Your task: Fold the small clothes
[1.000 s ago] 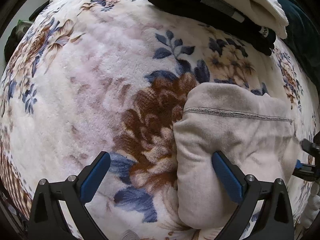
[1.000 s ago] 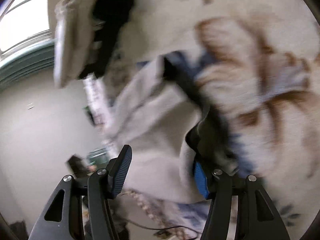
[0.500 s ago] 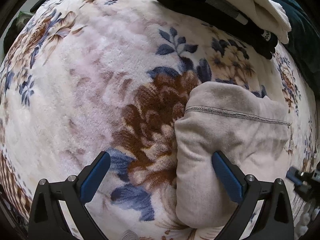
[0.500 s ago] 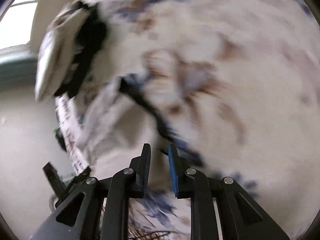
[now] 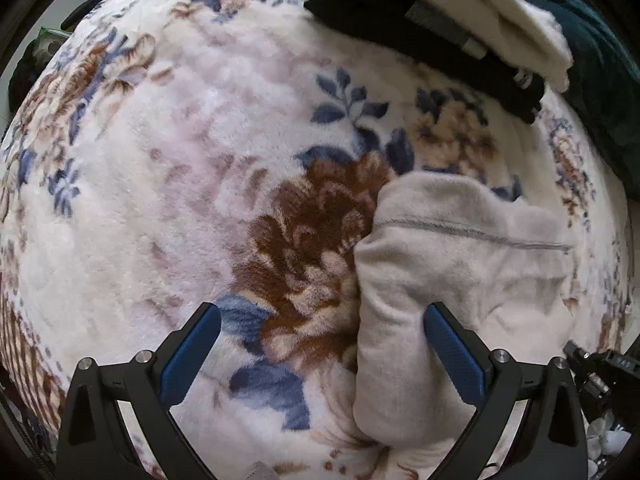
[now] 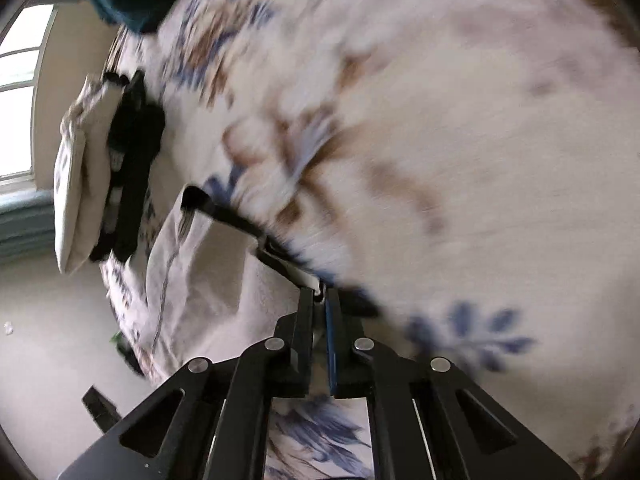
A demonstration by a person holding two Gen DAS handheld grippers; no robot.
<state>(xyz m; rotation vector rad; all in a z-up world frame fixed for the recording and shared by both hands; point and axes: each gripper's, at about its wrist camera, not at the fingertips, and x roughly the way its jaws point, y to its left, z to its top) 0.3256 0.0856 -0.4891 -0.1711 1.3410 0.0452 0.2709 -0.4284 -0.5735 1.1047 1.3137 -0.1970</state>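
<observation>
Your right gripper [image 6: 320,300] is pinched on the beige garment [image 5: 460,280] edge, prob for next fold; left gripper [image 5: 320,344] jaws wide apart, straddling its side on the blanket [image 5: 160,160].

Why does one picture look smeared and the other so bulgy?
Right wrist view: motion blur streaks the floral blanket, and the window is blown out white. Left wrist view: sharp, evenly lit, but the fisheye lens bulges the blanket around the beige garment.

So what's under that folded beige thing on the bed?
The beige garment lies on the flowery fleece blanket, whose brown flower pokes out beside it. Whatever is tucked inside its folds is covered. The left gripper hangs open above its edge.
</observation>
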